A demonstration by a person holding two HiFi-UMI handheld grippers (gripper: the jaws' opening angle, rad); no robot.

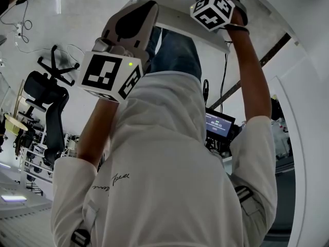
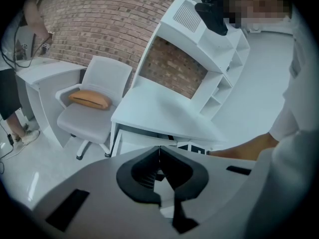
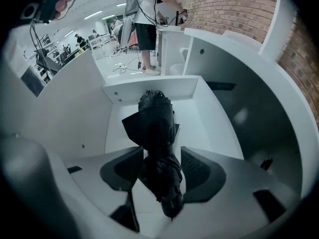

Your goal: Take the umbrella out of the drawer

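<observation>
A folded black umbrella (image 3: 157, 133) lies lengthwise in the open white drawer (image 3: 219, 133). My right gripper (image 3: 162, 171) points steeply down into the drawer and stands open. Its dark pads (image 3: 199, 176) sit on either side of the umbrella's near end, and I see no squeeze on the fabric. My left gripper (image 2: 159, 151) is shut with nothing in it, held out in front of the white desk (image 2: 159, 113). In the head view only the marker cubes of the left gripper (image 1: 110, 76) and the right gripper (image 1: 212, 9) show clearly.
A grey office chair with a tan cushion (image 2: 89, 98) stands left of the desk. A white shelf unit (image 2: 219, 68) rises behind it against a brick wall (image 2: 99, 19). A person (image 3: 144, 24) stands at a far counter. A black chair (image 1: 49, 102) and a lit screen (image 1: 219, 125) show in the head view.
</observation>
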